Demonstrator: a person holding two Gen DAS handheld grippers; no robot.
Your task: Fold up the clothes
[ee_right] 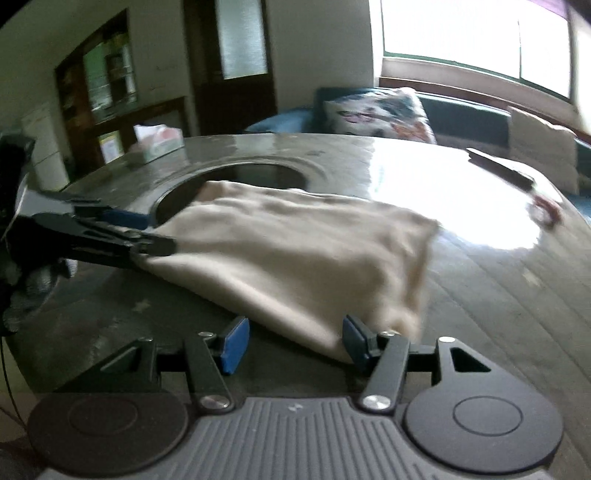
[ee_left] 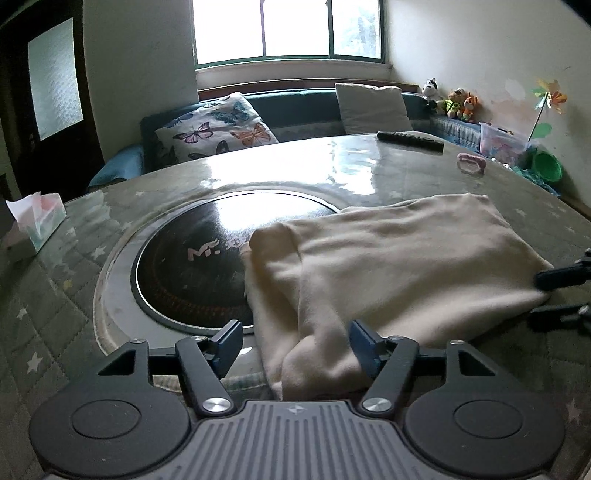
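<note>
- The cream garment (ee_left: 399,266) is lying folded on the round surface (ee_left: 110,221), partly covering its dark centre plate (ee_left: 192,258).
- The left gripper (ee_left: 295,343) is standing released, cloth between its fingers.
- The right gripper (ee_right: 291,341) is standing released at the garment's near edge.

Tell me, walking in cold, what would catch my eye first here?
Most likely the cream cloth, lying folded across the middle of the round table and partly covering the dark glass hob set in its centre. Next, two sets of black tongs with blue pads at its near edge, the left tongs and the right tongs, both open with cloth between the pads. Behind, a bright window glares off the tabletop.
</note>
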